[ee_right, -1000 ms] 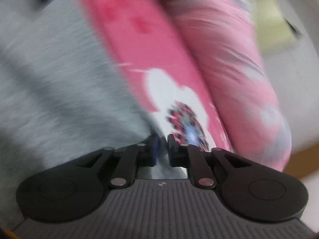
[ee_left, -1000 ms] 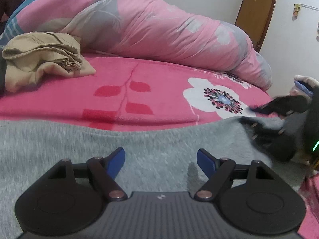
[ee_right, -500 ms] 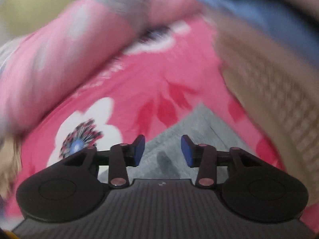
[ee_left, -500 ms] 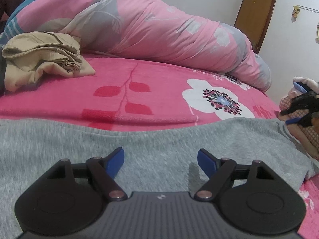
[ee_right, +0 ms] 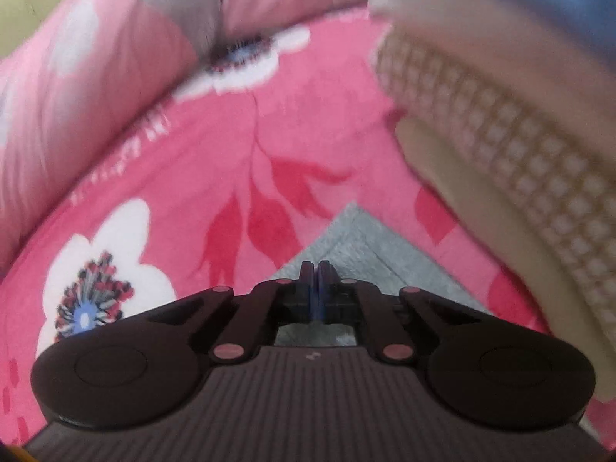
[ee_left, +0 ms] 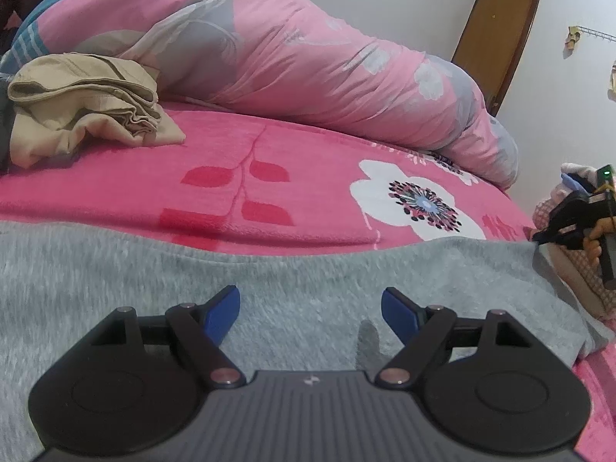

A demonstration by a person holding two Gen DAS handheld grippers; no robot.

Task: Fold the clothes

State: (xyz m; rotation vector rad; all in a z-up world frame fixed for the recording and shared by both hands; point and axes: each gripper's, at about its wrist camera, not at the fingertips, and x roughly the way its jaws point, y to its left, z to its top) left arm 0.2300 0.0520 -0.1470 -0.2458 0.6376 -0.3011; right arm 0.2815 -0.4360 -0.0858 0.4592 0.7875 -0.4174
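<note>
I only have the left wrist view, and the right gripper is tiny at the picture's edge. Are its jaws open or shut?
Observer: Shut. In the right wrist view, the right gripper has its blue pads pressed together.
Operator: Where is it on the grey garment?
Observer: At one corner of the grey garment. The corner points away from the camera, and its stitched hem shows.
Operator: Is cloth pinched between the pads?
Observer: I cannot tell. The corner looks flat on the pink blanket, and the fingertips hide the spot where they would meet it.
</note>
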